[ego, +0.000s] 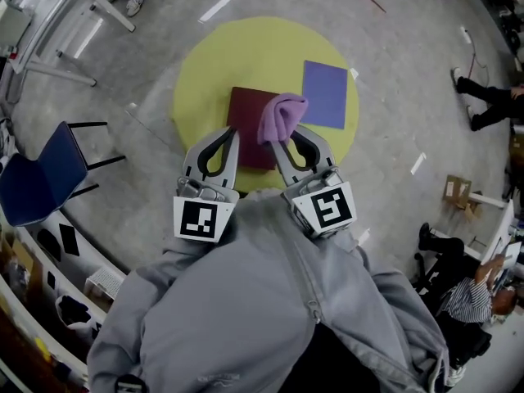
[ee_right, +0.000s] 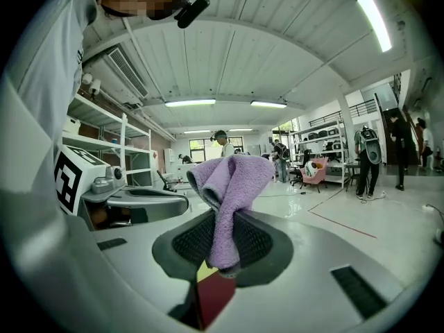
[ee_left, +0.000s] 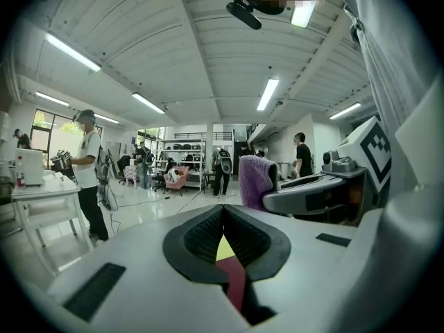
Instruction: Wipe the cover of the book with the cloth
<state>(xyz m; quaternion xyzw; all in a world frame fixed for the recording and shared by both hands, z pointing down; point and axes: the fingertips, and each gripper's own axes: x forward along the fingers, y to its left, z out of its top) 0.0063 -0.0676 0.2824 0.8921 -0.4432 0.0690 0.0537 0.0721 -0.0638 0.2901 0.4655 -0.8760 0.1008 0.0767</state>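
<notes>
Lilac terry cloth (ee_right: 225, 186) sits pinched in the closed jaws of the right gripper (ego: 282, 143), just above the flat maroon book (ego: 248, 109). The left gripper (ego: 224, 137) alongside is closed and empty. Unpinned, the book may slide under wiping.

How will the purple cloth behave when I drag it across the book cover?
Probably floppy: the cloth folds and droops over the shut right tool. Likely light, since a small pinch holds it up. Its fuzzy pile should grip rather than slip on the book.
</notes>
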